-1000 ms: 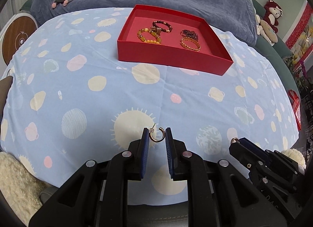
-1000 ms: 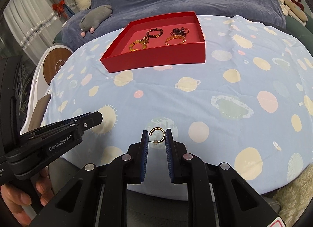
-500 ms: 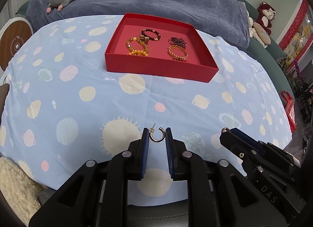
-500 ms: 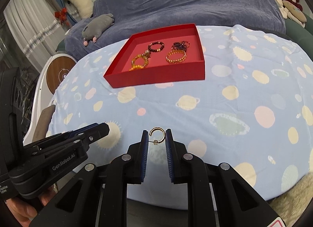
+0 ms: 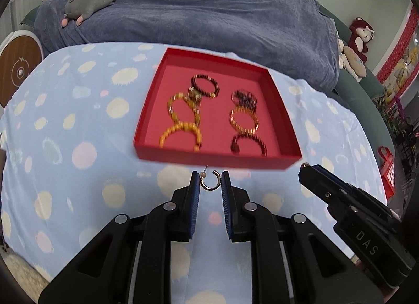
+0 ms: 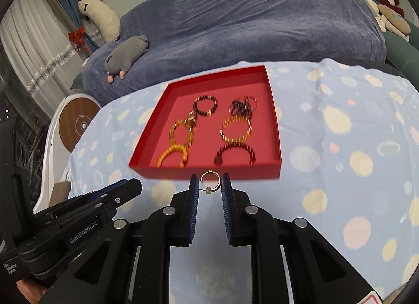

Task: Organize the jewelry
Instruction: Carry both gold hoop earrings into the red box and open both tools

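Note:
My left gripper (image 5: 210, 182) is shut on a small gold hoop earring (image 5: 209, 186), held above the cloth just short of the red tray's (image 5: 217, 158) near wall. My right gripper (image 6: 210, 183) is shut on a matching gold hoop earring (image 6: 211, 179), also just in front of the red tray (image 6: 207, 171). Several beaded bracelets (image 5: 183, 126) in gold, amber and dark red lie inside the tray; the same bracelets (image 6: 235, 130) show in the right wrist view. Each gripper appears in the other's view: the right gripper (image 5: 305, 166) at the right, the left gripper (image 6: 134, 181) at the left.
The table carries a light blue cloth (image 5: 78, 131) printed with planets and suns. Behind it stands a sofa under a blue-grey cover (image 5: 209, 16) with a grey plush toy (image 5: 90, 1). A round wooden-topped stand (image 6: 76, 123) stands left of the table. Plush toys (image 5: 360, 34) sit at the right.
Both grippers moved forward and upward toward the red tray, each still gripping its earring. The tray now looms larger and lies right in front of the fingertips.

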`<state>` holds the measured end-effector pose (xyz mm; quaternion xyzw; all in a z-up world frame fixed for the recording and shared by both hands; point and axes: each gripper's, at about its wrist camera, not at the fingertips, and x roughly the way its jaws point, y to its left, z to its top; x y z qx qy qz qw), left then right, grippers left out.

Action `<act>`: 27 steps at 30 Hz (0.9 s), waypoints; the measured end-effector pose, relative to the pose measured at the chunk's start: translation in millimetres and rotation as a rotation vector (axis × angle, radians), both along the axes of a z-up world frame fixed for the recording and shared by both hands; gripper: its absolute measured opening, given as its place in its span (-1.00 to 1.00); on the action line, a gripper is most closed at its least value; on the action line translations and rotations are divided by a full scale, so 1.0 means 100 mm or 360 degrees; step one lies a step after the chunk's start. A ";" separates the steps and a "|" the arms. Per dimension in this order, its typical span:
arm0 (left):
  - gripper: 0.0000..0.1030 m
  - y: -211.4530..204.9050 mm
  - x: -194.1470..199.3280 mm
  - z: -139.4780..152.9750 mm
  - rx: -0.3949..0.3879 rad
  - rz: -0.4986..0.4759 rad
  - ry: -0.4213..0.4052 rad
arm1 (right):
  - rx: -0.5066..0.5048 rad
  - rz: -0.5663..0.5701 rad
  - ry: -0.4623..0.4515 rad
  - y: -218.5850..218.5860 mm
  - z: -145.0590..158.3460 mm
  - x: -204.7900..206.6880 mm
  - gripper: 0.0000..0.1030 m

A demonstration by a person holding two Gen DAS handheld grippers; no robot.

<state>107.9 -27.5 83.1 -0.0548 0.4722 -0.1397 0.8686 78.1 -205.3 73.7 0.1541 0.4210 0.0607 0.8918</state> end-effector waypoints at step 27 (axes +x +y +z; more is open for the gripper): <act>-0.68 -0.29 1.16 -0.35 0.0076 -0.0017 0.0062 | -0.0070 -0.0011 0.0061 -0.01 -0.31 1.18 -0.68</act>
